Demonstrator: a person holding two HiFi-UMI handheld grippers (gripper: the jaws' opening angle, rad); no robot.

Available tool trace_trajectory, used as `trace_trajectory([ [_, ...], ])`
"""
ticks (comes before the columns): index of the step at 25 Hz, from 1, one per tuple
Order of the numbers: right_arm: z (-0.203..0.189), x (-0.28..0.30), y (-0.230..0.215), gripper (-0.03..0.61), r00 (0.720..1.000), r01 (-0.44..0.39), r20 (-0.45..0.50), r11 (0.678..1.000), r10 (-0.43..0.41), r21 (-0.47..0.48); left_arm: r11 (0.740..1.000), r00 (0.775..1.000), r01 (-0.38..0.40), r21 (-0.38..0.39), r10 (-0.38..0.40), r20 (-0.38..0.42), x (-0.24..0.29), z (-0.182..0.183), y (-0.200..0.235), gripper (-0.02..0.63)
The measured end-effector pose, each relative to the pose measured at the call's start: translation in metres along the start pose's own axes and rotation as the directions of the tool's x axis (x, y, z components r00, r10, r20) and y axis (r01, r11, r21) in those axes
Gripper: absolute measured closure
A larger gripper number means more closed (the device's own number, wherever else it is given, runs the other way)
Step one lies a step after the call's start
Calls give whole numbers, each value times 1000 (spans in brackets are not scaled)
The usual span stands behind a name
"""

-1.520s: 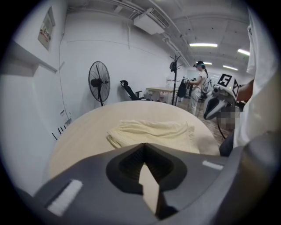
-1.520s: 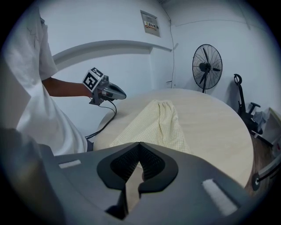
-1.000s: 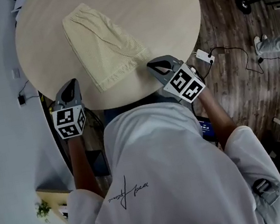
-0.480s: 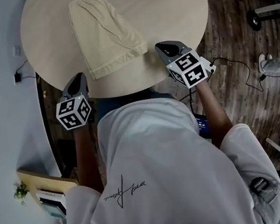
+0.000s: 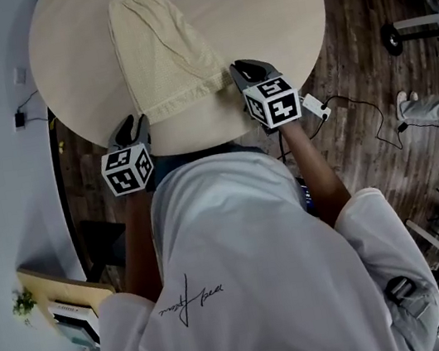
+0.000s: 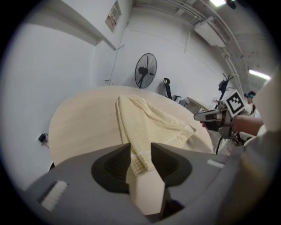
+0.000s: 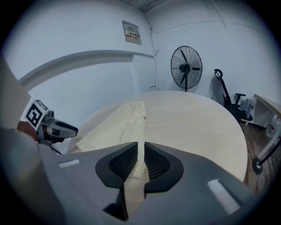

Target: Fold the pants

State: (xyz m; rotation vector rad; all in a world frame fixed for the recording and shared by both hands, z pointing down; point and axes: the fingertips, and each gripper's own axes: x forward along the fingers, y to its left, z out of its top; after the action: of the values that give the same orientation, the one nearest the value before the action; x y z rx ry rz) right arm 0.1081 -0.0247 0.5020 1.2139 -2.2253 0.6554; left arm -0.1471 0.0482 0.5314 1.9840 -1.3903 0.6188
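Pale yellow checked pants [image 5: 160, 55] lie folded lengthwise on the round wooden table [image 5: 258, 12], hem toward me. My left gripper [image 5: 134, 127] is at the hem's left corner near the table edge. Its jaws are opening, and in the left gripper view [image 6: 140, 151] the hem corner [image 6: 138, 162] shows in the gap without being pressed. My right gripper [image 5: 244, 69] is at the hem's right corner. Its jaws are opening too, only a narrow slit apart [image 7: 140, 154], with the pants [image 7: 120, 125] showing through and just ahead.
The table's near edge runs right under both grippers. A standing fan [image 6: 145, 70] and a scooter [image 7: 221, 88] are beyond the table's far side. A cable with an adapter [image 5: 316, 103] lies on the wooden floor to the right. A low shelf [image 5: 56, 300] stands at lower left.
Both grippers have moved inward and forward from the table's edge to the pants' near hem. The left jaws now stand wider apart.
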Motion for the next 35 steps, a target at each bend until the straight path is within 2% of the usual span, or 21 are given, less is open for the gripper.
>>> trace_trajectory([
  [2,-7,7,-5,531,1000,28,-13,999,-27,26,1000,1000,-1,21,1,-11,5,0,-3,435],
  [5,-23,19,-5,518,998,46,-50,998,-43,44,1000,1000,-3,-17,3,-28,13,-3,-1,434],
  [9,-43,29,-3,515,993,76,-98,996,-71,47,998,995,-37,-44,33,-92,24,-23,4,434],
  [15,-59,37,-2,474,983,109,-153,993,-100,51,996,985,-78,-42,71,-159,27,-45,12,434],
  [20,-62,43,1,474,974,132,-195,990,-119,56,996,981,-86,-15,82,-175,33,-47,11,434],
  [26,-66,46,1,472,973,120,-215,980,-85,158,994,982,-105,-14,101,-162,33,-48,11,435],
  [33,-66,45,0,474,968,136,-236,973,-90,187,991,978,-133,-19,128,-163,34,-47,10,436],
  [35,-66,45,2,503,968,140,-232,969,-91,203,991,979,-131,-19,126,-163,35,-47,8,437],
])
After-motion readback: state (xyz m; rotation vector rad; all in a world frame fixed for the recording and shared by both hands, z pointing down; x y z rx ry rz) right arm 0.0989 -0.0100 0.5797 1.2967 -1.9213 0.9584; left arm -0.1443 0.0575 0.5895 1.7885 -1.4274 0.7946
